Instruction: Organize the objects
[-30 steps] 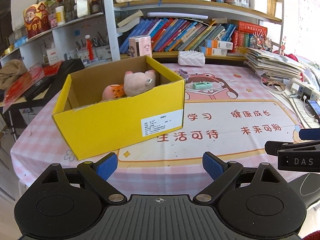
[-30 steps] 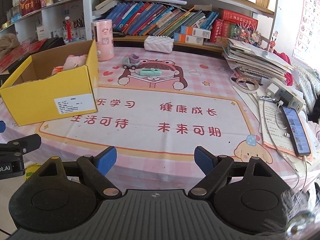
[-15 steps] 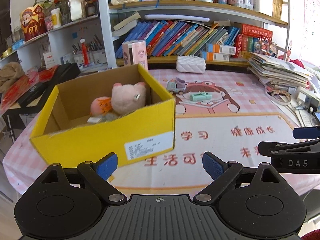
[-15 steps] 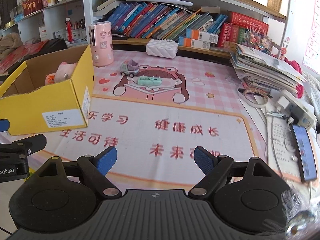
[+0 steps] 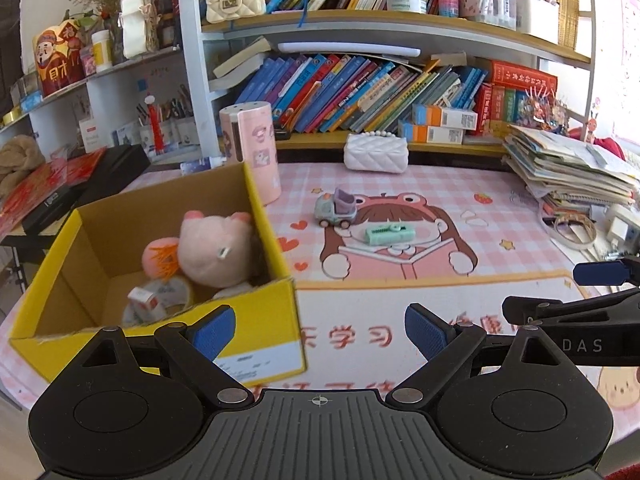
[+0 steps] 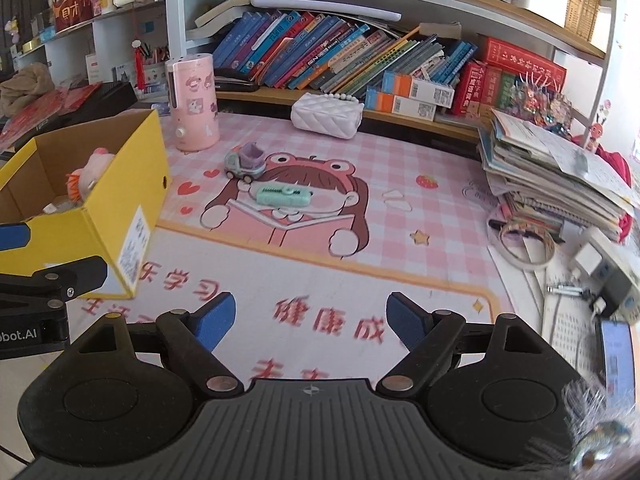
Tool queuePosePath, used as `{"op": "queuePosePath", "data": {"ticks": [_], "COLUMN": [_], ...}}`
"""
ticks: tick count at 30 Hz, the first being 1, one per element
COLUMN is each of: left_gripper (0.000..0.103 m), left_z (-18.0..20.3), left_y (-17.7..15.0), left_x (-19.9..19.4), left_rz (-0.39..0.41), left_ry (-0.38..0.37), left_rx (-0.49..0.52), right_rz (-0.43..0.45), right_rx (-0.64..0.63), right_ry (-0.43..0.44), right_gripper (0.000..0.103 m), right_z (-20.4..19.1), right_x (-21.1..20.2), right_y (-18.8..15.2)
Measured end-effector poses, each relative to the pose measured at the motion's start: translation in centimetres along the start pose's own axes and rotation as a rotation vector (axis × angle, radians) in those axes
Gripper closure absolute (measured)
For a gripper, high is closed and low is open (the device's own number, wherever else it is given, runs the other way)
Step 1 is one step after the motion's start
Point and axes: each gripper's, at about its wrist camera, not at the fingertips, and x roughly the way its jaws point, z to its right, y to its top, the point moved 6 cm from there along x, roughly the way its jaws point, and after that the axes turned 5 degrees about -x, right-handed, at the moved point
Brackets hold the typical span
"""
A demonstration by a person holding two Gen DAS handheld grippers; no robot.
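Both my left gripper [image 5: 319, 332] and right gripper [image 6: 311, 316] hang with jaws spread wide, holding nothing. The yellow box [image 5: 262, 322] sits near left; the toy truck [image 6: 244, 161] and mint stapler [image 6: 283, 195] lie farther off, mid-mat.

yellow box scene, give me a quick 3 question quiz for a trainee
1. True or false: the pink plush pig lies inside the yellow box.
2. Which lies nearer the toy truck: A) mint green stapler B) white quilted bag C) phone?
3. Fill in: both the left gripper and the right gripper are open and hold ____.

Key: 1 true; 2 A; 3 nothing.
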Motion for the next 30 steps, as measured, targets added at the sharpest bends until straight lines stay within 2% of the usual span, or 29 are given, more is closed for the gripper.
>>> {"op": "queuePosePath", "data": {"ticks": [7, 17, 30], "left_gripper": [0.010, 0.010, 0.010], "left_z": [2.0, 5.0, 5.7], "left_y": [1.7, 4.2, 8.0], "left_x": [2.0, 5.2, 8.4], "left_rz": [0.020, 0.028, 0.090], "left_ry": [0.048, 0.074, 0.169], "left_rx": [-0.007, 0.003, 0.019], "right_rz": [0.003, 0.017, 0.110], "right_rx": [-0.012, -0.010, -0.064], "right_ry": [0.027, 0.059, 0.155], "right_gripper": [0.022, 0.022, 0.022], "right_z": [2.7, 5.9, 5.2], "right_x": [2.2, 5.7, 12.0], "right_y": [1.0, 2.9, 6.4]}}
